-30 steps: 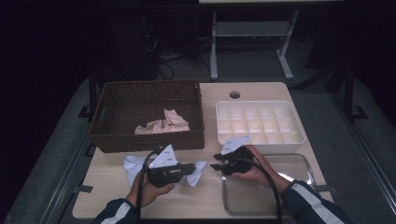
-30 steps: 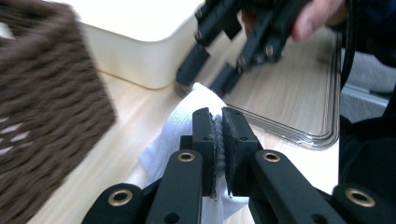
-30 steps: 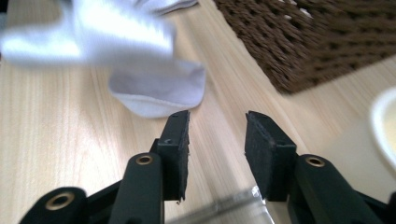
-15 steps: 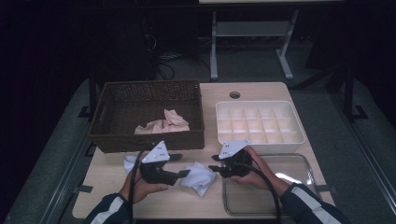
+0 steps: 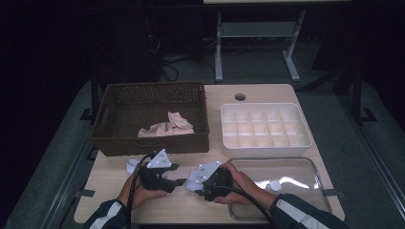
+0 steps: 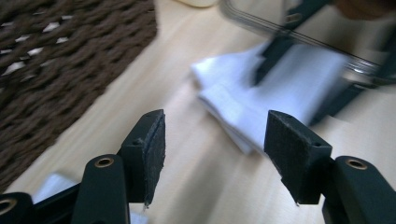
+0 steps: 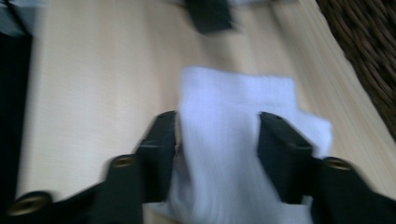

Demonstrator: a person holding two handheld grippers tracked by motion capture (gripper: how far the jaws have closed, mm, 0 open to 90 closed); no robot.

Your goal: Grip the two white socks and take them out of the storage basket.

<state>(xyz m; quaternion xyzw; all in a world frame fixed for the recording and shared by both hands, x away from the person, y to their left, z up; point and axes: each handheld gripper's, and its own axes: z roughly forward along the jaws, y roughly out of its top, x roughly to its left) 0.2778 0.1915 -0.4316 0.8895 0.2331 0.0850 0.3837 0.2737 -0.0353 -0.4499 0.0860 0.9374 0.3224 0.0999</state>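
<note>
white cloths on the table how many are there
2. One cloth lies folded between the right gripper's open jaws; a smaller cloth sits beside the left gripper, near the basket's front. Others may be hidden.

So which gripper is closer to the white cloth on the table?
The right one. The right gripper has the white cloth lying between its jaws. The left gripper stands open, a little way back from the cloth, with bare table between its jaws.

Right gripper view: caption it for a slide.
Right gripper straddles a folded white cloth on the wooden table, jaws apart.
</note>
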